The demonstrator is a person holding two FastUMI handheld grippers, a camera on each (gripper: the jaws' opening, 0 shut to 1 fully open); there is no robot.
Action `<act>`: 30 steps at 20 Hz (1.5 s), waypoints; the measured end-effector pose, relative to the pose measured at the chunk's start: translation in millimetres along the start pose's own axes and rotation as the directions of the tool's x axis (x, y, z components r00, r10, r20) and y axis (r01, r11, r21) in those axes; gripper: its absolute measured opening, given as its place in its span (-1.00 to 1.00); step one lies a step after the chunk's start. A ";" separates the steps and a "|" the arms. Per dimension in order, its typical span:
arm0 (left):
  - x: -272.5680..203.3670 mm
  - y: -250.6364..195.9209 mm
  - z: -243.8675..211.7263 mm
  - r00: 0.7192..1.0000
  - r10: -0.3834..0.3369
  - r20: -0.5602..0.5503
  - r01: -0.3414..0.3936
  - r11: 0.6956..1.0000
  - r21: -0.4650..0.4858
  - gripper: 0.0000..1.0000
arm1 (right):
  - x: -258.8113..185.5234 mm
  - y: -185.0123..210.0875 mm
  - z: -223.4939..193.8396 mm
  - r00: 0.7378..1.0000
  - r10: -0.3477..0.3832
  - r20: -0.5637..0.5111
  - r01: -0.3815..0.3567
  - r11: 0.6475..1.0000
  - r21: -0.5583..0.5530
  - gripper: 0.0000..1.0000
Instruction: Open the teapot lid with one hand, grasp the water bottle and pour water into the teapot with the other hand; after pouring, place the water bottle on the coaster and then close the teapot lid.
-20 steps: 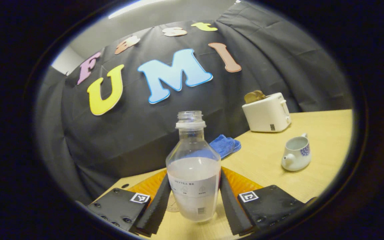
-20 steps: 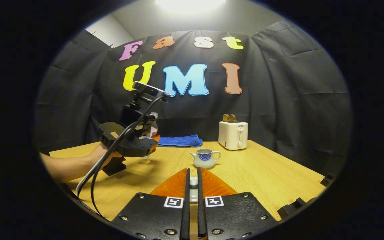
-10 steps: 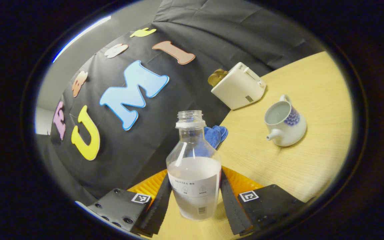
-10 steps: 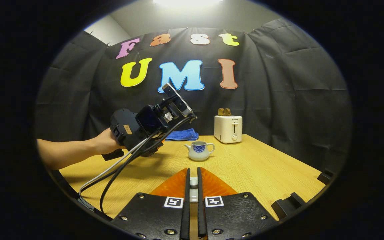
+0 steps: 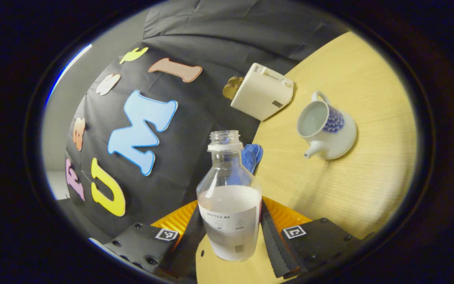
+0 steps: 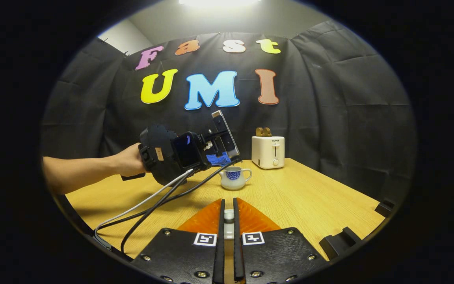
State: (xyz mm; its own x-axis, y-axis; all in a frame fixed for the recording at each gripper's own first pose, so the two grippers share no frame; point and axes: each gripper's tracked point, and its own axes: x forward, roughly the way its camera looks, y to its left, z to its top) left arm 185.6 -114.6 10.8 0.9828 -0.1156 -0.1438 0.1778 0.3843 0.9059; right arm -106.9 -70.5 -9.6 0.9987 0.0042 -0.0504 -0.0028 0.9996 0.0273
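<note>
Tilted further: water bottle (image 5: 229, 205) clamped between left jaws.

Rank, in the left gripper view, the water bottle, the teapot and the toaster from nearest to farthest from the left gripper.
1. The water bottle: held between the fingers of the left gripper, at the bottom centre.
2. The teapot: farther off on the table, to the right, its lid off.
3. The toaster: beyond the teapot, at the table's far edge by the black cloth.
</note>
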 end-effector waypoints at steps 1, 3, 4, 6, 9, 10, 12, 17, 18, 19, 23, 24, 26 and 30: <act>1.7 -2.4 1.3 1.000 -0.004 0.002 0.004 1.000 0.012 0.75 | -1.4 -2.9 -0.6 1.000 -0.007 0.004 0.007 1.000 0.004 -0.82; 5.4 -7.3 6.8 1.000 -0.014 0.007 0.014 1.000 0.028 0.76 | -0.1 -4.7 -2.9 1.000 -0.015 0.002 0.015 1.000 0.005 -0.81; 9.7 -9.9 9.2 1.000 -0.018 0.001 0.017 0.998 0.054 0.76 | -0.4 -3.9 -2.7 1.000 -0.014 -0.002 0.014 1.000 0.008 -0.81; 13.3 -13.7 10.9 1.000 -0.022 -0.010 0.023 0.993 0.114 0.76 | 0.2 -4.2 -4.6 1.000 -0.012 -0.009 0.012 1.000 0.010 -0.81; 13.5 -22.8 13.1 0.999 -0.045 -0.020 0.047 0.986 0.162 0.75 | 0.2 -5.7 -6.9 1.000 -0.010 -0.017 0.010 1.000 0.015 -0.82; 16.1 -24.9 13.9 0.998 -0.049 -0.024 0.053 0.982 0.183 0.75 | 0.9 -6.4 -7.0 1.000 -0.011 -0.018 0.011 1.000 0.014 -0.81; 20.9 -27.1 16.9 0.998 -0.050 -0.035 0.058 0.965 0.258 0.75 | 1.6 -8.1 -7.8 1.000 -0.011 -0.021 0.011 1.000 0.017 -0.81; 22.3 -25.6 24.8 0.996 -0.072 -0.047 0.085 0.922 0.377 0.76 | 2.8 -12.1 -11.5 0.999 -0.015 -0.031 0.015 1.000 0.026 -0.81; 21.8 -26.6 26.3 0.996 -0.078 -0.050 0.092 0.916 0.390 0.75 | 2.4 -12.9 -11.7 0.999 -0.016 -0.031 0.017 0.999 0.028 -0.82; 23.2 -27.4 27.1 0.995 -0.083 -0.053 0.097 0.909 0.405 0.75 | 2.8 -13.7 -10.6 0.999 -0.016 -0.032 0.017 0.999 0.030 -0.82; 24.2 -29.9 23.8 0.993 -0.085 -0.078 0.112 0.878 0.464 0.75 | 3.6 -14.2 -13.6 0.999 -0.011 -0.042 0.012 0.999 0.037 -0.81; 25.9 -29.3 23.7 0.993 -0.085 -0.081 0.114 0.871 0.478 0.75 | 4.0 -14.3 -15.7 0.999 -0.010 -0.045 0.012 0.999 0.036 -0.82; 26.0 -29.9 26.2 0.992 -0.088 -0.085 0.119 0.855 0.505 0.75 | 4.2 -15.3 -17.1 0.999 -0.009 -0.051 0.011 0.999 0.037 -0.81; 28.1 -30.1 22.9 0.988 -0.099 -0.120 0.149 0.820 0.552 0.76 | 5.5 -17.6 -21.1 0.998 -0.009 -0.063 0.012 0.999 0.043 -0.81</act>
State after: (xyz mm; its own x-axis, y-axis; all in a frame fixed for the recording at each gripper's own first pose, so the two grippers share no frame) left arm 206.8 -150.4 -11.4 0.9593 -0.0425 -0.2793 0.2650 -0.2080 0.9415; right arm -102.4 -87.6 -31.5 0.9935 -0.0032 -0.1139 0.0112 0.9975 0.0695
